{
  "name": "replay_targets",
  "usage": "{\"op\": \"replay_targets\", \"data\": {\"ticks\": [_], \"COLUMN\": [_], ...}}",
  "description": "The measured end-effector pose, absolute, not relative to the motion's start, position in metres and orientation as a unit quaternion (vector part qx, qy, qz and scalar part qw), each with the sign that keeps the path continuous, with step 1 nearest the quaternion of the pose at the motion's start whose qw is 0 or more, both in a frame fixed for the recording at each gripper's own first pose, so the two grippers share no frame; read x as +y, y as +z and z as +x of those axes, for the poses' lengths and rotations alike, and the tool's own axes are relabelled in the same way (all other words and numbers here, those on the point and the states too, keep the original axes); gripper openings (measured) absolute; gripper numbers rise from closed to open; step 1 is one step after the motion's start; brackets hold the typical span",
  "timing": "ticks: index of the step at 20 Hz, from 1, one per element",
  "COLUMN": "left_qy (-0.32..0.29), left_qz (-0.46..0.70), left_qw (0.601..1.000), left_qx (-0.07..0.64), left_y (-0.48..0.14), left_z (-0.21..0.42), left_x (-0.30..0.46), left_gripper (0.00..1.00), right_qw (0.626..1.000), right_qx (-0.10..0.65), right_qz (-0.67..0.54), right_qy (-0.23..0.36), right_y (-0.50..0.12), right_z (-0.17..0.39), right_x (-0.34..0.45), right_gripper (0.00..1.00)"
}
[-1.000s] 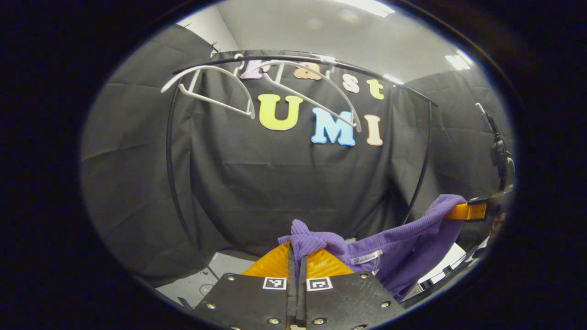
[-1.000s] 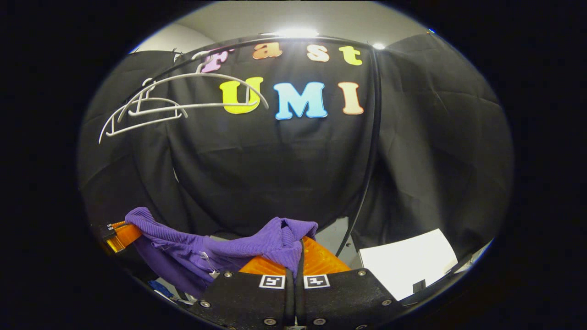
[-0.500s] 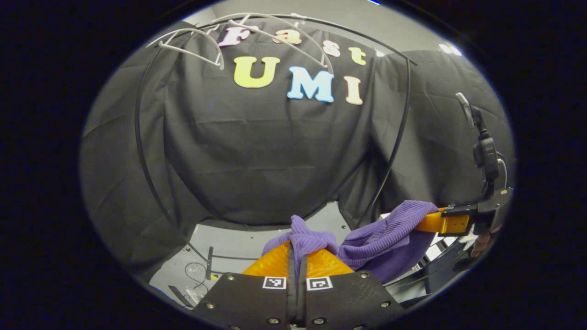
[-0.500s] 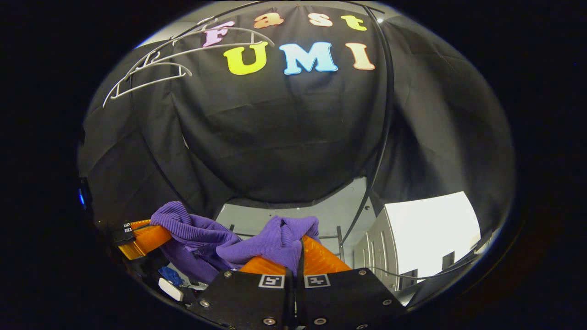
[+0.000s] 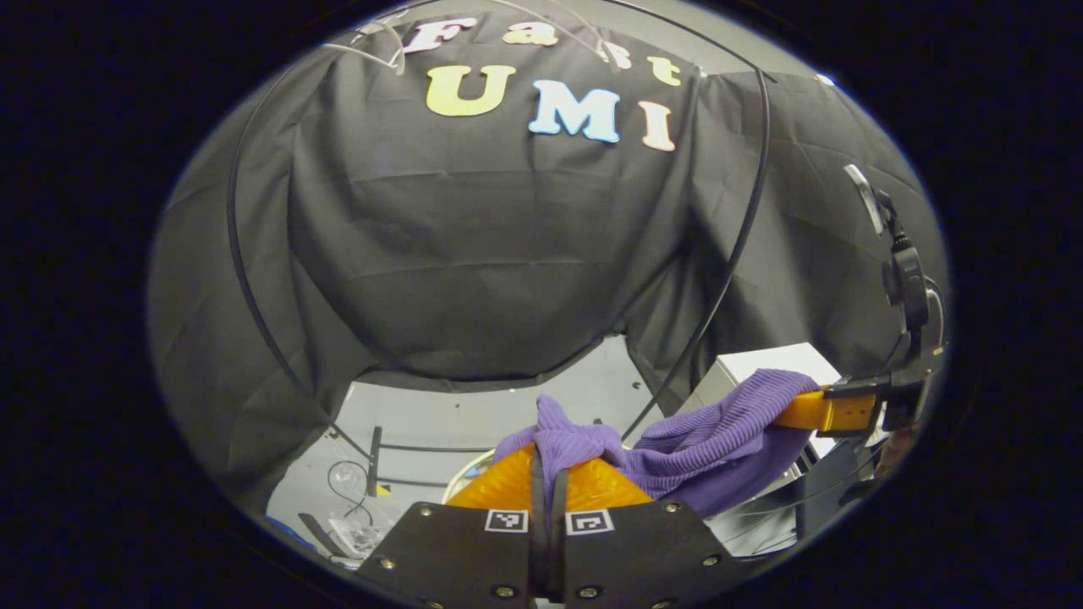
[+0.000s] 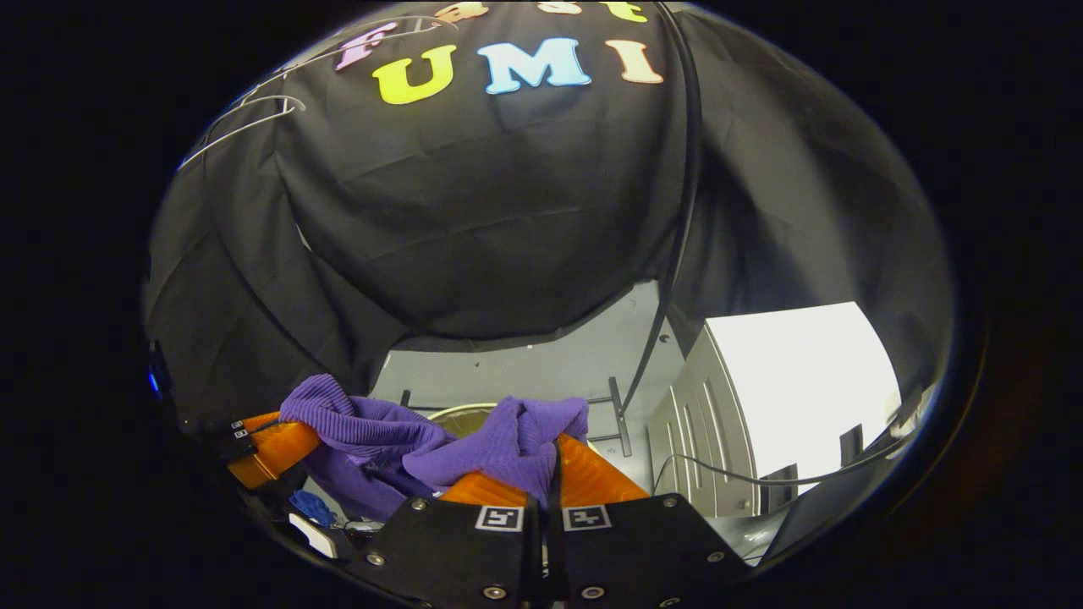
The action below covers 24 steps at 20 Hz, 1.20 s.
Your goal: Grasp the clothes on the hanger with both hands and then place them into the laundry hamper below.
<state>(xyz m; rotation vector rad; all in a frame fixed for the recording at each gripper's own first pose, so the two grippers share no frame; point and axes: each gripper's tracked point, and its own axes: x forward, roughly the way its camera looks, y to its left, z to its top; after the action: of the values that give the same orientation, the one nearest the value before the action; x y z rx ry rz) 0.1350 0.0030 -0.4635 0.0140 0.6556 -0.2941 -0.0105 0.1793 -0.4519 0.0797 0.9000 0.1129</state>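
Observation:
A purple knit garment (image 5: 694,431) hangs stretched between my two grippers. My left gripper (image 5: 548,457) is shut on one bunched end of it at the bottom of the left gripper view. The right gripper (image 5: 825,412) shows farther off at the right there, clamped on the other end. In the right gripper view my right gripper (image 6: 552,448) is shut on a fold of the purple garment (image 6: 499,440), and the left gripper (image 6: 271,444) holds it at lower left. A pale hamper rim (image 6: 457,412) peeks out behind the cloth. White hangers (image 6: 254,118) hang on the rail above.
A black clothes rack frame (image 5: 744,220) arches over the scene, its base bars on the grey floor (image 5: 440,414). A white cabinet (image 6: 787,389) stands to the right. Cables and clutter (image 5: 351,507) lie on the floor at lower left.
Both grippers have come down with the garment still held. The hangers and wall have slid up in both views, and more floor, the cabinet and the hamper rim have come into sight.

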Motion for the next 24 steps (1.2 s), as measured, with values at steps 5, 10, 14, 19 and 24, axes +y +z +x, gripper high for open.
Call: {"op": "replay_targets", "data": {"ticks": [5,10,14,19,24], "left_qy": [-0.141,-0.130,-0.130,-0.129,-0.116], "left_qz": [0.005,0.016,0.030,0.045,0.089], "left_qw": [0.932,0.931,0.925,0.926,0.939], "left_qx": [0.335,0.340,0.355,0.351,0.312], "left_y": [-0.472,-0.470,-0.475,-0.472,-0.421], "left_z": [0.139,0.140,0.132,0.121,0.122], "left_x": [0.003,0.006,0.010,0.026,0.045], "left_gripper": [0.01,0.01,0.07,0.51,1.00], "right_qw": [0.893,0.876,0.853,0.847,0.867], "right_qx": [0.446,0.479,0.517,0.524,0.494], "right_qz": [0.036,0.032,0.024,0.029,0.028], "right_qy": [0.051,0.054,0.061,0.083,0.049], "right_y": [-0.455,-0.463,-0.462,-0.435,-0.387], "right_z": [-0.013,-0.027,-0.041,-0.047,-0.037], "right_x": [0.178,0.187,0.195,0.208,0.185], "right_gripper": [0.04,0.09,0.17,0.48,0.95]}}
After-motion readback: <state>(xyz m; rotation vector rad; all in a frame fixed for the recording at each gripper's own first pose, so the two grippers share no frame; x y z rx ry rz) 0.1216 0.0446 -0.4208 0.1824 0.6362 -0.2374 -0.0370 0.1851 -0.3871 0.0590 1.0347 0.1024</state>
